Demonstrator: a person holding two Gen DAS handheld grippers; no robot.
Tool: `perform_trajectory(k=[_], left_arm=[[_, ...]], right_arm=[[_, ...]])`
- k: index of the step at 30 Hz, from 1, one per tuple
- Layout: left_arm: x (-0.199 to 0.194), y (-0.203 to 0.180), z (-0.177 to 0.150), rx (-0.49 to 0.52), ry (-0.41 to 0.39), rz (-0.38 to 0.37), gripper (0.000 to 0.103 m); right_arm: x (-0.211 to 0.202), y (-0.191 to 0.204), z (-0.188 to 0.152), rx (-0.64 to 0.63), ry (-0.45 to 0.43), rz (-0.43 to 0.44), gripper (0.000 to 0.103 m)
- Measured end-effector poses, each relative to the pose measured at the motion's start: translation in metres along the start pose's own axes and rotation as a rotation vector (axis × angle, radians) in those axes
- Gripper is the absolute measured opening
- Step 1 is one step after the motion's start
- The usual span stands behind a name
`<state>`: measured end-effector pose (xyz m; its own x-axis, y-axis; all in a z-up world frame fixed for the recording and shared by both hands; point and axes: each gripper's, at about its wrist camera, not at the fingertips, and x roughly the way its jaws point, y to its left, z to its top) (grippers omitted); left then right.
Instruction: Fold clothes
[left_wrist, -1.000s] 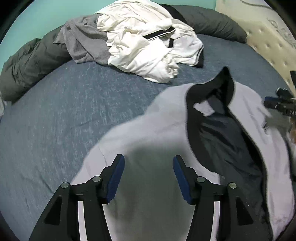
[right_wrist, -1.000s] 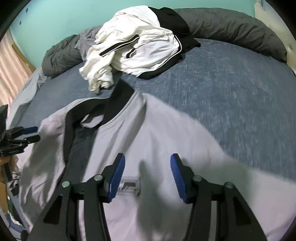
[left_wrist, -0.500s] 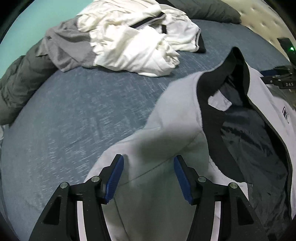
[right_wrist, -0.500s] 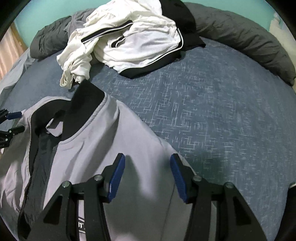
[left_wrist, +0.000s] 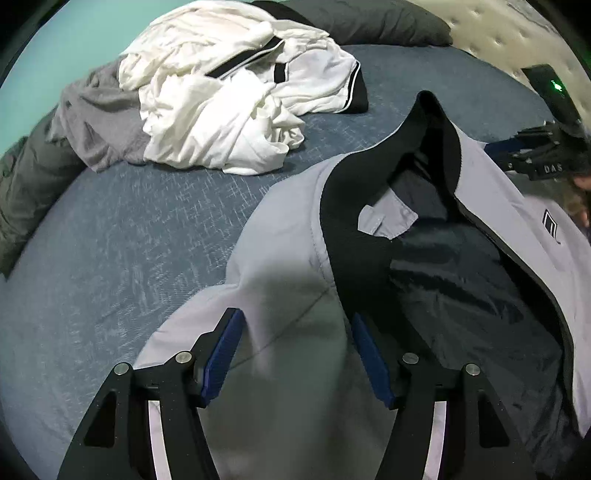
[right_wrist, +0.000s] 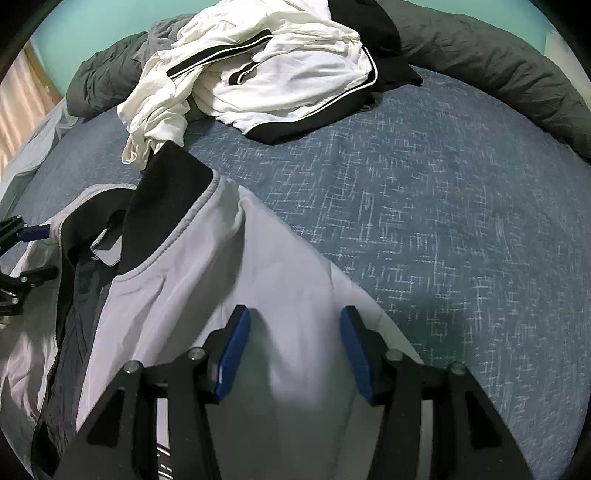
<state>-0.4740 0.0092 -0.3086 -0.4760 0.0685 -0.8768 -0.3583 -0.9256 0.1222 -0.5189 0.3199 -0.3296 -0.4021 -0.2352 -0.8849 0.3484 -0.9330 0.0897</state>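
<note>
Jacket fabric fills the lower half of both wrist views: a pale grey jacket (left_wrist: 288, 229) with black collar (left_wrist: 347, 206) lies open on the blue bedspread (left_wrist: 129, 240), its dark lining (left_wrist: 461, 280) showing at centre right. The left gripper (left_wrist: 295, 347) straddles a raised hump of the grey cloth at lower centre, jaws closing with the fabric between them; whether the blue pads (left_wrist: 221, 350) already press it is hard to tell. The right gripper (right_wrist: 293, 350) stands spread over the jacket's other shoulder, cloth apparently rising between its fingers, though blur hides any contact. A heap of white clothes (left_wrist: 229, 96) sits at upper centre, partly covering a grey garment (left_wrist: 96, 122). The jacket's bottom is cut off.
</note>
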Motion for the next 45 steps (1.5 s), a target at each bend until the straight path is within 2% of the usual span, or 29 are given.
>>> perform_trajectory(k=[3, 5, 7, 9, 14, 17, 18, 21, 22, 24, 25, 26, 28, 31, 33, 34, 35, 36, 37, 40, 45], left_arm=[[0.005, 0.005, 0.002, -0.005, 0.009, 0.015, 0.02], [0.002, 0.011, 0.005, -0.023, -0.002, 0.018, 0.01], [-0.005, 0.02, 0.007, -0.06, -0.024, 0.006, 0.007], [-0.013, 0.032, 0.011, -0.106, -0.051, -0.012, 0.006], [-0.025, 0.054, 0.033, -0.219, -0.095, -0.041, 0.006], [-0.029, 0.065, 0.044, -0.302, -0.113, -0.101, 0.005], [-0.026, 0.068, 0.047, -0.326, -0.106, -0.116, 0.005], [-0.016, 0.073, 0.046, -0.372, -0.086, -0.123, 0.006], [-0.014, 0.073, 0.044, -0.38, -0.084, -0.124, 0.006], [-0.01, 0.071, 0.041, -0.375, -0.084, -0.117, 0.006], [-0.008, 0.069, 0.04, -0.367, -0.084, -0.113, 0.006], [-0.008, 0.068, 0.039, -0.363, -0.083, -0.114, 0.006], [-0.006, 0.068, 0.038, -0.353, -0.083, -0.112, 0.006], [-0.004, 0.07, 0.037, -0.352, -0.086, -0.113, 0.006], [-0.002, 0.071, 0.035, -0.353, -0.084, -0.112, 0.005], [-0.001, 0.07, 0.035, -0.352, -0.081, -0.11, 0.006], [0.0, 0.069, 0.034, -0.35, -0.08, -0.108, 0.005], [0.001, 0.069, 0.034, -0.348, -0.08, -0.106, 0.005], [0.001, 0.068, 0.034, -0.348, -0.082, -0.103, 0.006], [-0.003, 0.069, 0.034, -0.351, -0.096, -0.092, 0.006], [-0.017, 0.076, 0.039, -0.372, -0.13, -0.094, 0.005]], right_arm=[[0.0, 0.004, 0.0, -0.02, -0.01, 0.005, 0.034], [-0.001, 0.007, 0.0, -0.04, -0.016, 0.003, 0.016], [-0.001, 0.01, 0.0, -0.061, -0.023, -0.012, 0.003], [-0.002, 0.013, 0.0, -0.079, -0.035, -0.03, 0.0], [-0.016, 0.02, 0.014, -0.096, -0.09, -0.059, 0.0], [-0.023, 0.025, 0.025, -0.105, -0.115, -0.066, 0.0], [-0.025, 0.027, 0.029, -0.109, -0.12, -0.061, 0.0], [-0.03, 0.032, 0.035, -0.103, -0.143, 0.036, 0.0], [-0.032, 0.036, 0.036, -0.113, -0.156, 0.047, 0.001], [-0.024, 0.038, 0.036, -0.108, -0.13, 0.031, 0.022], [-0.016, 0.038, 0.035, -0.104, -0.101, 0.026, 0.057], [-0.009, 0.037, 0.032, -0.103, -0.073, 0.017, 0.067], [0.005, 0.036, 0.027, -0.106, -0.035, -0.008, 0.067], [0.015, 0.031, 0.023, -0.073, -0.04, -0.015, 0.066], [0.021, 0.029, 0.024, -0.081, -0.038, -0.017, 0.063], [0.024, 0.028, 0.024, -0.088, -0.032, -0.013, 0.053], [0.025, 0.029, 0.023, -0.093, -0.035, -0.004, 0.035], [0.026, 0.03, 0.022, -0.098, -0.041, 0.007, 0.024], [0.027, 0.033, 0.021, -0.115, -0.042, 0.016, 0.008], [0.027, 0.05, 0.019, -0.177, -0.051, -0.037, 0.002], [-0.001, 0.047, 0.023, -0.151, -0.163, -0.043, 0.002]])
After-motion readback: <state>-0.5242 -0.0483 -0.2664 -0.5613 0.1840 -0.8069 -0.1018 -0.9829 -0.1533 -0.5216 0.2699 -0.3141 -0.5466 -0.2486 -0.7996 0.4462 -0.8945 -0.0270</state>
